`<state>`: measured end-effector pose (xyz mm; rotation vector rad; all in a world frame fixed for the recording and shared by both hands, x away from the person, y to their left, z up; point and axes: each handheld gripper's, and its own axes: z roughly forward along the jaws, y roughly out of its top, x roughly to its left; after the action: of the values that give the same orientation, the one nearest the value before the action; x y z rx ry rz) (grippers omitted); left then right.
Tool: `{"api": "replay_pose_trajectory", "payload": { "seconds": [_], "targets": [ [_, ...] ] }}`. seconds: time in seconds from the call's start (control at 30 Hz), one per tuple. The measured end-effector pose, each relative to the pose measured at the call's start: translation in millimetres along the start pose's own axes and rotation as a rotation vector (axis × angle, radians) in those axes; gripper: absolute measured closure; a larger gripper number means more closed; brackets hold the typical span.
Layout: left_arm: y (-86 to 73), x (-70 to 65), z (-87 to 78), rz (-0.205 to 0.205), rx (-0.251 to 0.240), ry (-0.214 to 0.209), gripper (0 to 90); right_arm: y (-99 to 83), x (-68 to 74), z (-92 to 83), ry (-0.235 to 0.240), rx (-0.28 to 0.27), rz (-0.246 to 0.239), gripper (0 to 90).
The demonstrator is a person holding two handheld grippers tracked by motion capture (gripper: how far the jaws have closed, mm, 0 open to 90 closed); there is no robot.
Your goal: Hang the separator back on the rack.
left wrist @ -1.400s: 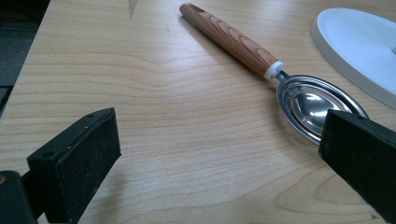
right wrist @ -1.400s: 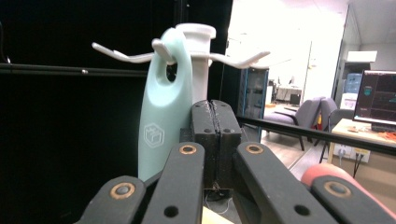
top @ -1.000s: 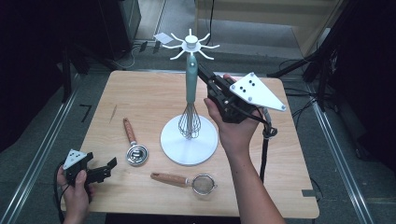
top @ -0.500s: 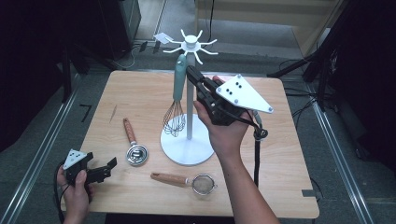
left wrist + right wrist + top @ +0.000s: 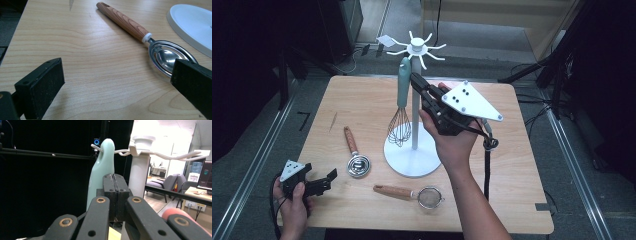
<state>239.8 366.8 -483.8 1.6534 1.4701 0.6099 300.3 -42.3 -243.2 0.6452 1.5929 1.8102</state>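
A whisk with a pale teal handle [image 5: 403, 85] hangs from a hook of the white utensil stand [image 5: 415, 49], just left of its pole. My right gripper [image 5: 415, 80] is held high with its jaws shut and nothing between them. Its tips are right beside the whisk's handle, and I cannot tell whether they touch. In the right gripper view the shut right gripper [image 5: 115, 182] sits in front of the teal handle [image 5: 103, 162]. Resting at the table's front left corner, my left gripper [image 5: 321, 181] is open. Its jaws in the left gripper view [image 5: 117, 85] hold nothing.
A metal scoop with a wooden handle [image 5: 356, 159] lies left of the stand's round base [image 5: 412, 160]; the scoop [image 5: 160, 50] is also just ahead of the left jaws. A small strainer with a wooden handle [image 5: 412, 193] lies near the front edge. The right gripper's cable [image 5: 486, 160] hangs over the table.
My right gripper has swung left, from the right of the pole across to the whisk's handle. The whisk now hangs a little further left. The left gripper has stayed put.
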Motion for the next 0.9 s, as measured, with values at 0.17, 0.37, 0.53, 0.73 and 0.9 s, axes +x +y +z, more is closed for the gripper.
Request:
{"api": "replay_pose_trajectory", "payload": {
  "seconds": [0.17, 0.37, 0.53, 0.73, 0.9],
  "targets": [
    [-0.1, -0.2, 0.1, 0.001, -0.002, 0.001, 0.0, -6.3, -5.1, -7.8, -0.021, 0.021, -0.003, 88.4],
    [-0.2, -0.6, -0.1, 0.005, -0.002, 0.002, 0.0, -21.0, -14.9, -21.2, -0.033, 0.066, -0.007, 84.5],
    [-0.2, -0.9, 0.1, 0.008, -0.002, 0.004, 0.0, -35.4, -21.3, -33.1, -0.023, 0.117, 0.003, 78.6],
    [-0.2, -1.3, -0.2, 0.011, -0.004, 0.008, 0.0, -57.8, -27.3, -44.5, -0.002, 0.174, -0.002, 73.9],
    [-0.3, -1.3, -0.5, 0.015, -0.004, 0.009, 0.0, -76.4, -30.7, -52.8, 0.019, 0.217, -0.006, 72.3]
  ]
}}
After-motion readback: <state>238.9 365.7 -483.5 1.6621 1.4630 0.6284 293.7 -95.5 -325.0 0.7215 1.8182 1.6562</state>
